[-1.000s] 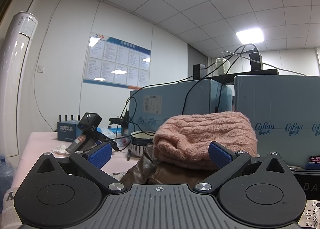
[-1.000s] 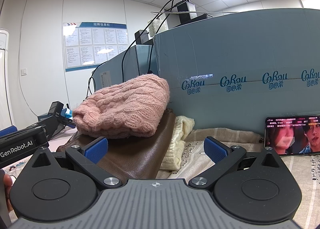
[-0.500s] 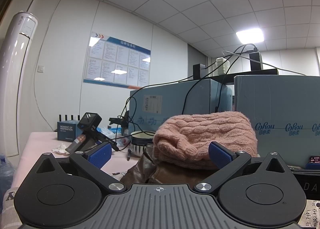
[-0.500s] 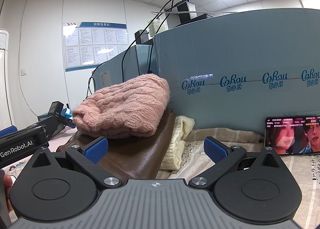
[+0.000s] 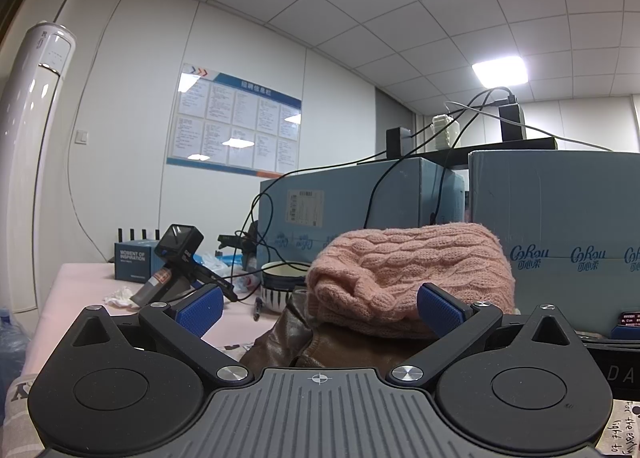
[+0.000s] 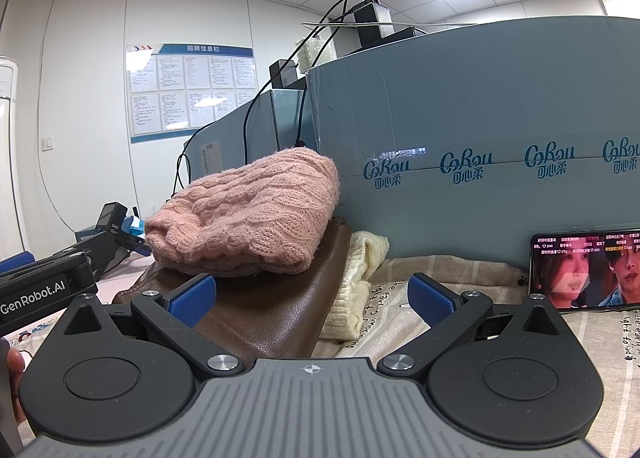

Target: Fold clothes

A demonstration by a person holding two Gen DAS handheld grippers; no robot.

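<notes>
The table is covered with a beige printed cloth [image 6: 404, 322] in the lower right of the right wrist view, and a pale pink surface [image 5: 92, 290] runs off to the left in the left wrist view. White walls carry a blue-framed notice board [image 5: 236, 124], and a tall white air conditioner [image 5: 28, 162] stands at the far left edge. Ceiling tiles with a lit panel [image 5: 500, 68] fill the upper part of both views.

The clothes sit in a stack at centre frame: a folded pink knitted sweater [image 6: 248, 214] lies on top of a brown leather garment [image 6: 272, 310], and a cream knit [image 6: 356, 282] lies against the brown garment's right side. Directly behind the stack, blue cardboard boxes [image 6: 460, 110] form a wall across the back, with black cables draped over them. A phone [image 6: 584, 270] with a lit screen leans against the boxes at the right edge.

To the left of the stack are a striped bowl [image 5: 280, 282], a small blue box [image 5: 134, 262] and a black handheld device [image 5: 178, 262]. The bare cloth between the cream knit and the phone is the open room.

The left gripper [image 5: 318, 308] is spread wide, holding nothing, its blue pads framing the sweater. The right gripper [image 6: 310, 296] is likewise wide apart and empty, low in the frame before the brown garment.
</notes>
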